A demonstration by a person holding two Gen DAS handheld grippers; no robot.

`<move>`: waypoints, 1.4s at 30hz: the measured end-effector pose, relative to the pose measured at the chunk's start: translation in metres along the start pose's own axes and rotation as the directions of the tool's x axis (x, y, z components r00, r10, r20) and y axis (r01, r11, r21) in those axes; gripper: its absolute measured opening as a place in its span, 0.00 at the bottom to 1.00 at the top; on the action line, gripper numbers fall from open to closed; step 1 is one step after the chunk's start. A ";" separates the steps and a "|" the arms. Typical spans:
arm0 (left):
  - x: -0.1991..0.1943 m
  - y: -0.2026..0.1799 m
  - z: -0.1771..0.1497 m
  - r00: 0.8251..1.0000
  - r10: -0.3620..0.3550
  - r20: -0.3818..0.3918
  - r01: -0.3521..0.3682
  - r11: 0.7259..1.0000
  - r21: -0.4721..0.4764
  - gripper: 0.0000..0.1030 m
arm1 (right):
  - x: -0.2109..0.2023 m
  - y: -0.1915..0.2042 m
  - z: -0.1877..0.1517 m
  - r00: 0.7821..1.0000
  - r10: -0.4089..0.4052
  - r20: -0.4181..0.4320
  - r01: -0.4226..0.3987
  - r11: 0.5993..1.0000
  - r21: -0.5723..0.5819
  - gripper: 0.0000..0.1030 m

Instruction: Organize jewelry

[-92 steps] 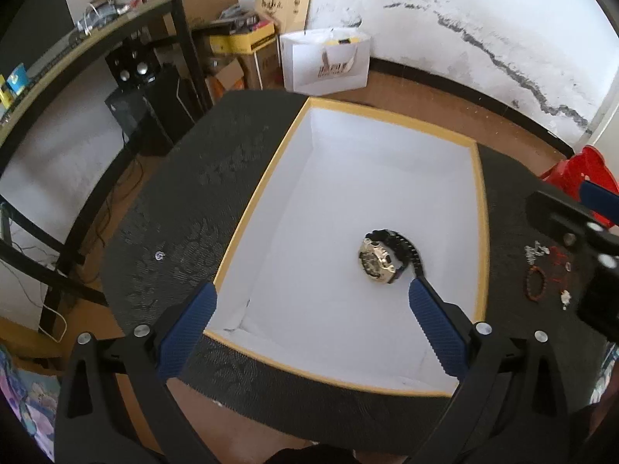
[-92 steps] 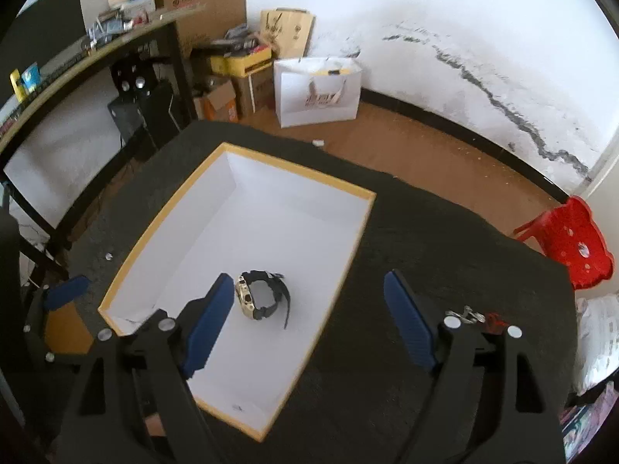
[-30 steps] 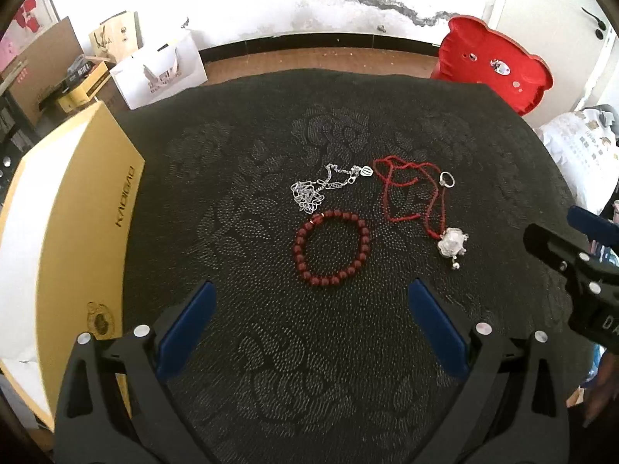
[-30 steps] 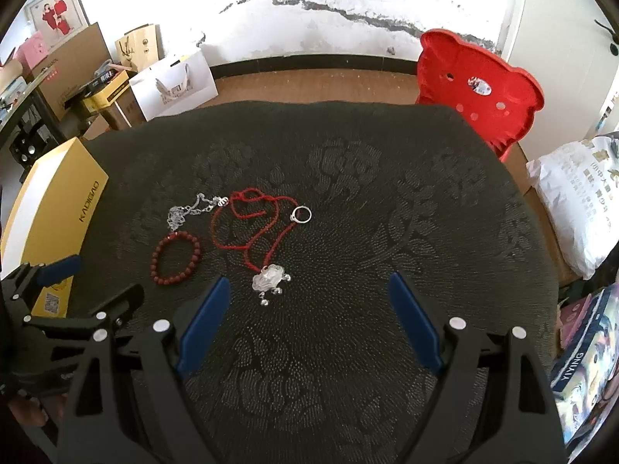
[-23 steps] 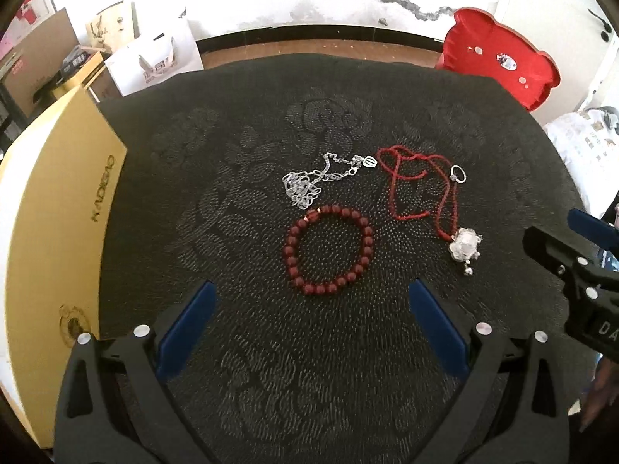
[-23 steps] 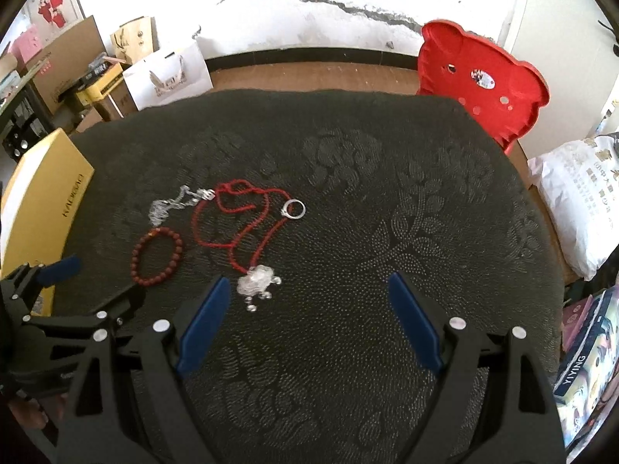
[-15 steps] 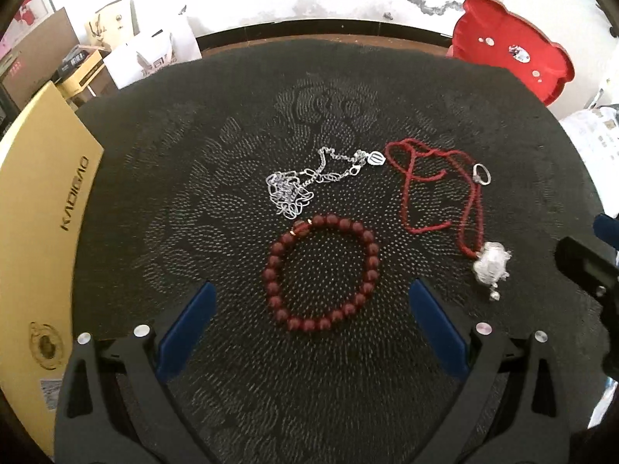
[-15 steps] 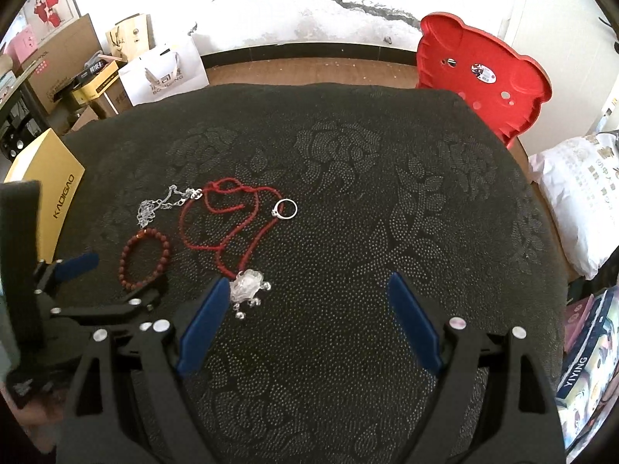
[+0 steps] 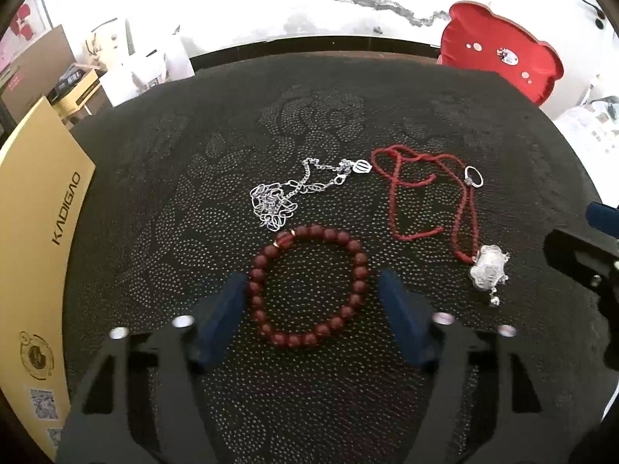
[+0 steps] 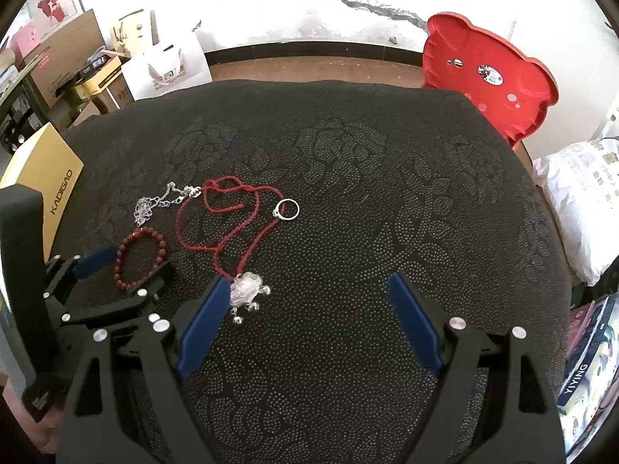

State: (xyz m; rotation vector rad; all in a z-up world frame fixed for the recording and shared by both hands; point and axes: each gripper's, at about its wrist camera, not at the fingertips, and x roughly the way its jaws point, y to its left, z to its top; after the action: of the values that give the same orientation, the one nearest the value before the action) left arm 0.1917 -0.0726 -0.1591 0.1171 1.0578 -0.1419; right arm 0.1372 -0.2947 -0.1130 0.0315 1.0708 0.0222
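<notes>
Closing on the bracelet (image 9: 307, 285) w/ your left hand-held gripper (image 9: 309, 305): jaws straddle it on the tabletop (image 9: 348, 123), pads not yet pressing. Beads may roll or squirt out; chain (image 9: 286, 197) just beside could snag. Right hand-held gripper (image 10: 305, 309) gapes wide, nothing held.

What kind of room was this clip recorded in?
Probably a spare or storage room in a home: stacked cardboard boxes and paper shopping bags along a cracked, stained wall, plus a red plastic child's chair beside the cloth-covered table.
</notes>
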 end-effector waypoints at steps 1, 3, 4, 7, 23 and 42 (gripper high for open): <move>-0.001 0.000 0.000 1.000 0.001 -0.002 -0.001 1.000 0.001 0.50 | 0.000 0.000 0.000 1.000 0.000 -0.001 0.000 1.000 -0.001 0.79; -0.004 0.002 -0.001 1.000 0.008 -0.001 -0.008 1.000 0.007 0.35 | 0.001 0.001 0.000 1.000 -0.002 -0.002 0.002 1.000 -0.006 0.79; -0.005 0.004 -0.001 1.000 0.018 -0.003 -0.018 1.000 0.003 0.21 | 0.001 0.002 0.000 1.000 -0.003 -0.002 0.003 1.000 -0.007 0.79; -0.005 0.011 0.000 1.000 0.017 -0.009 -0.017 1.000 -0.002 0.15 | 0.003 0.005 0.000 1.000 0.002 -0.007 -0.002 1.000 -0.011 0.79; -0.047 0.068 -0.007 1.000 -0.020 -0.007 0.019 0.997 -0.079 0.00 | 0.050 0.045 -0.013 0.997 0.006 -0.076 -0.012 0.997 -0.075 0.79; -0.018 0.065 -0.006 1.000 -0.001 -0.013 0.000 0.996 -0.084 0.91 | 0.050 0.043 -0.017 0.998 0.032 -0.052 -0.037 0.994 -0.107 0.81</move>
State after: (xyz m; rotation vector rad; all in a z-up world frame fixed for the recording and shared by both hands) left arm 0.1894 -0.0068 -0.1446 0.0420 1.0750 -0.0973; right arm 0.1463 -0.2497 -0.1629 -0.0484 1.1176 0.1122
